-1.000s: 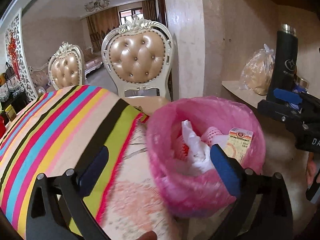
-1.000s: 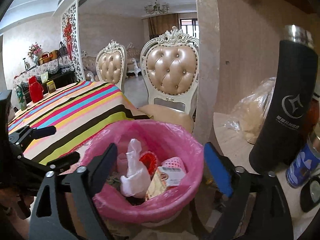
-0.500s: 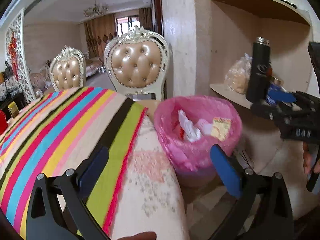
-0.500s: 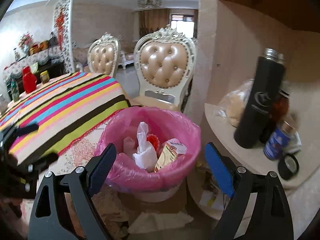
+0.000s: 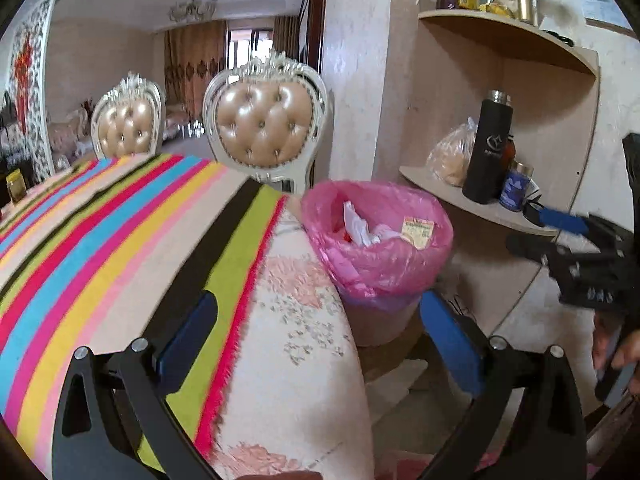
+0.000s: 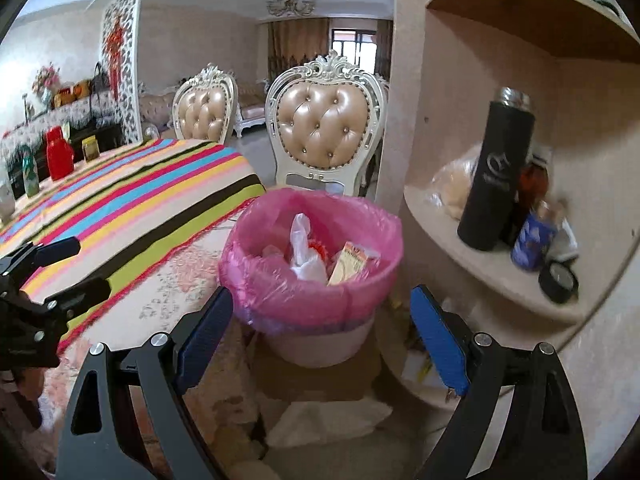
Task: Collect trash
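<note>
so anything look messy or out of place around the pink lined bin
Yes: crumpled white paper lies loose on the floor in front of the pink-lined bin, not in it. The yellow carton and white bag sit inside.

bins: 1 pink-lined bin (image 6: 312, 280) | chairs: 2 tufted chairs (image 6: 326, 128) | flasks: 1 black flask (image 6: 496, 172)

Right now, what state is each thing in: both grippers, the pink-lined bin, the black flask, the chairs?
Left gripper: open, nothing between its jaws.
Right gripper: open, nothing between its jaws.
Pink-lined trash bin: upright, uncovered, partly filled.
White plastic bag: inside the bin, crumpled.
Yellow carton: inside the bin, tilted.
Black flask: upright on the shelf, capped.
Two tufted chairs: empty.
</note>
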The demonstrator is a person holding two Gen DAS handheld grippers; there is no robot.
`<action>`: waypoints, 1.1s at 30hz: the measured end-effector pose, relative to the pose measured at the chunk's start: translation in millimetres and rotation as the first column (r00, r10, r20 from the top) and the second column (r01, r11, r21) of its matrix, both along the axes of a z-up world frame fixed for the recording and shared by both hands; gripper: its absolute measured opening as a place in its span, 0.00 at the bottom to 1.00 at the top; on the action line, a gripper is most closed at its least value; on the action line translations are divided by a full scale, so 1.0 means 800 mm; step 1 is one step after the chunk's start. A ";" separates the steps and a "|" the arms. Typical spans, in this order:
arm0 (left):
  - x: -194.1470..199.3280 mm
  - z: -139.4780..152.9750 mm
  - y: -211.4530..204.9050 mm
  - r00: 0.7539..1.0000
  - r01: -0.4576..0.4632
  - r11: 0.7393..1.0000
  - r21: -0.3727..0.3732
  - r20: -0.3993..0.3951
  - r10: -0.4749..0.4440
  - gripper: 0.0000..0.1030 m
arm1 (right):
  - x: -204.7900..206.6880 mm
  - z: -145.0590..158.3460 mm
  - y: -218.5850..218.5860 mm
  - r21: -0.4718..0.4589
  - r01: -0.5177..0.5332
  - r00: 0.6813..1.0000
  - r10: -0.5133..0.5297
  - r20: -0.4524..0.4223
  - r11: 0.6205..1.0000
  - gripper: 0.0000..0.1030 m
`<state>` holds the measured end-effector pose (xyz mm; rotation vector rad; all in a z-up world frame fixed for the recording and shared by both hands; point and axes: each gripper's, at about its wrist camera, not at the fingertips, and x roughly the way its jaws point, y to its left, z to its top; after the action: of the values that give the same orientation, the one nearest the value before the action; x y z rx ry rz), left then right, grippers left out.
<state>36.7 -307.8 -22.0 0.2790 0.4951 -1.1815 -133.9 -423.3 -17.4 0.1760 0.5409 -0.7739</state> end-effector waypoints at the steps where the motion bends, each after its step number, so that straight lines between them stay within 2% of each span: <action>1: -0.003 0.001 0.001 1.000 0.009 1.000 -0.004 0.012 -0.009 0.96 | 0.000 0.001 0.003 -0.005 0.002 1.000 -0.002 0.004 1.000 0.83; 7: -0.020 -0.002 -0.003 0.996 0.087 0.996 0.006 0.023 -0.088 0.96 | -0.003 0.006 0.017 -0.086 -0.021 0.999 0.018 -0.031 0.996 0.82; 12: -0.022 -0.011 -0.008 0.993 0.114 0.993 0.029 0.008 -0.115 0.96 | -0.021 -0.003 -0.001 -0.038 0.017 1.000 -0.017 0.015 0.999 0.82; 20: -0.015 -0.019 -0.011 0.996 0.088 0.996 0.029 0.029 -0.089 0.96 | -0.009 -0.015 0.001 -0.029 0.010 1.000 -0.010 0.004 1.000 0.82; 30: -0.002 -0.030 -0.018 0.997 0.072 0.995 0.070 -0.024 -0.071 0.96 | 0.008 -0.025 0.010 -0.029 -0.019 0.999 0.018 -0.036 0.999 0.82; 33: 0.002 -0.026 -0.012 0.999 0.032 0.999 0.042 0.010 -0.033 0.96 | 0.009 -0.024 0.010 -0.026 -0.021 1.000 0.020 -0.023 0.999 0.82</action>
<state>38.0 -317.7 -42.8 0.3304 0.5080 -1.2014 -126.9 -414.9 -36.9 0.1368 0.5531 -0.7636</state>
